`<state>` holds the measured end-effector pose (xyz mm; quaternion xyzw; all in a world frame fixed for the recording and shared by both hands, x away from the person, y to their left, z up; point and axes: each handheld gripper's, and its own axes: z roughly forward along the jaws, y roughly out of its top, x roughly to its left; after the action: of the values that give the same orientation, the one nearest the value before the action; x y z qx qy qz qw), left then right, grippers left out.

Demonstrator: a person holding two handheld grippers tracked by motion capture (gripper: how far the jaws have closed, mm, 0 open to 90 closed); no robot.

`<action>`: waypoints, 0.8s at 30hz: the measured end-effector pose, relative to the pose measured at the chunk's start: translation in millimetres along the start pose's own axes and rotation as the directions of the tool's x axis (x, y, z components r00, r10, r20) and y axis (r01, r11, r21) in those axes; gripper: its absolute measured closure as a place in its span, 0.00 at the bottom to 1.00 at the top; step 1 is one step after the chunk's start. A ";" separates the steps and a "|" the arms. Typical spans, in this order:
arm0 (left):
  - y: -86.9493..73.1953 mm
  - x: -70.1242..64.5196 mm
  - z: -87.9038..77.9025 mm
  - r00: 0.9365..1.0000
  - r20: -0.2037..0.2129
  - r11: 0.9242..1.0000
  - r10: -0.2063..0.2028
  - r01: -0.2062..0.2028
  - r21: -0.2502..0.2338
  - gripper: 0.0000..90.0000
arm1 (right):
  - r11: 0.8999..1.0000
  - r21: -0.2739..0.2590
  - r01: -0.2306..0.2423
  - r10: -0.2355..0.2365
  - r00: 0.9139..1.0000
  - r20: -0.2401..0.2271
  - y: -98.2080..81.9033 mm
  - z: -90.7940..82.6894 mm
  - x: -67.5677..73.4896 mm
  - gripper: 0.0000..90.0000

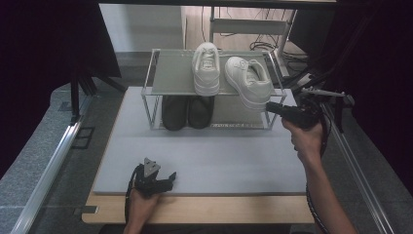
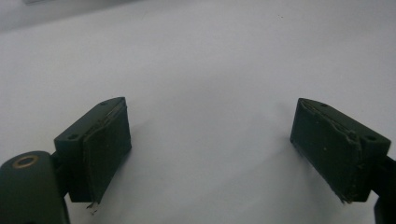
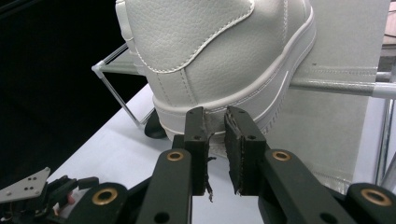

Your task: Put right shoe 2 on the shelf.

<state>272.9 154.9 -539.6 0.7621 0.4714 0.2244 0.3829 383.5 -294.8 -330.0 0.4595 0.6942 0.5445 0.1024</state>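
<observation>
Right hand-held gripper (image 3: pixel 215 122) nearly closed at white sneaker (image 3: pixel 219 56) heel; left hand-held gripper (image 2: pixel 210 144) wide open, empty.

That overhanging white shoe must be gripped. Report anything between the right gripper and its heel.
Nothing visible stands between them. The right gripper sits right at the white shoe's heel sole, jaws nearly together; whether they already pinch it I cannot tell. The rack bar lies off to the side.

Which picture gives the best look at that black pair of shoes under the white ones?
The high view: the black shoes sit side by side on the rack's lower level. The right gripper view catches just a dark sliver.
</observation>
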 end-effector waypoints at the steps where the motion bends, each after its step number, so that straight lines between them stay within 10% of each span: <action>1: 0.0 0.0 0.0 1.000 0.000 1.000 0.000 0.000 0.000 0.13 | 1.000 -0.002 -0.001 0.001 1.000 0.001 0.2 0.7 0.6 0.88; 24: 0.0 0.0 -0.2 1.000 0.001 1.000 -0.001 0.001 0.002 0.13 | 1.000 -0.027 -0.007 0.006 1.000 -0.017 12.9 54.5 3.5 1.00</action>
<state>272.8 155.1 -539.4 0.7624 0.4720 0.2234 0.3823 423.4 -256.3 -338.9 0.4557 0.6862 0.5579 0.1008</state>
